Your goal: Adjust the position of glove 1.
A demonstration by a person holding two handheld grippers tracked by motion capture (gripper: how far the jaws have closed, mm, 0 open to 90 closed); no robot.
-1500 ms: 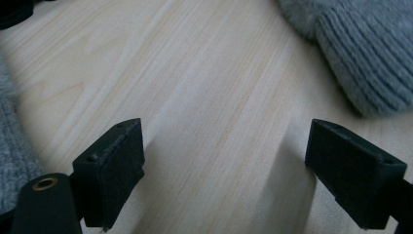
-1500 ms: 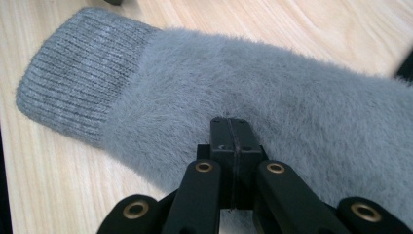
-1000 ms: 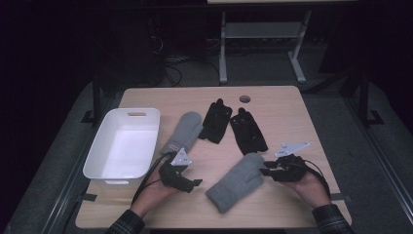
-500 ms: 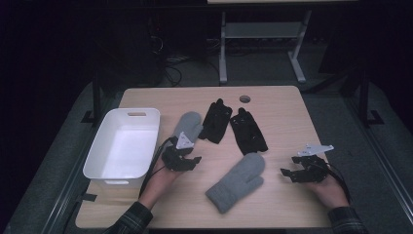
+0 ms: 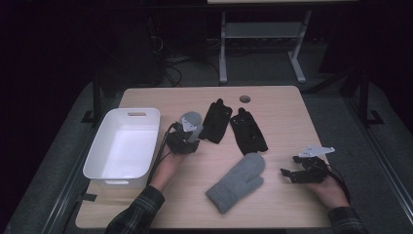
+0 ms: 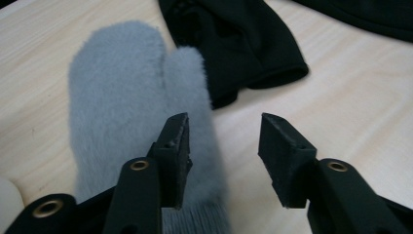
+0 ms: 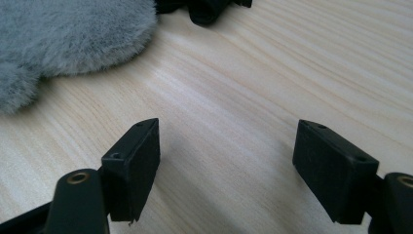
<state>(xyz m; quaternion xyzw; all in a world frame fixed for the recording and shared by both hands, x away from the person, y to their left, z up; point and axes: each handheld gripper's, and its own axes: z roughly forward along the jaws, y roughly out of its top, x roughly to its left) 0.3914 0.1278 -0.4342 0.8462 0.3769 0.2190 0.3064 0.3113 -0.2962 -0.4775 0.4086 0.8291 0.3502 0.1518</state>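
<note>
One grey mitten [image 5: 191, 119] lies beside the white tub, and my left gripper [image 5: 191, 134] hovers over its cuff end. In the left gripper view its jaws [image 6: 224, 141] stand half apart and have just been closing; one fingertip [image 6: 176, 141] is over the grey mitten [image 6: 117, 97], the other over bare wood, and neither pad presses on it. A second grey mitten [image 5: 237, 180] lies at the front centre. My right gripper [image 5: 288, 174] rests to its right, jaws [image 7: 226, 151] wide and just opened further, with only table between them. The fluffy mitten [image 7: 63, 34] sits off to that view's left.
A white tub [image 5: 97, 158] stands at the table's left. Two black gloves [image 5: 215, 121] [image 5: 248, 131] lie side by side in the middle, the nearer black glove [image 6: 234, 44] touching the mitten's thumb. A round hole [image 5: 244, 99] is in the far tabletop.
My left gripper moved away from the front mitten up to the far mitten's cuff, its jaws narrowing. My right gripper came off the front mitten, shifted right and opened.
</note>
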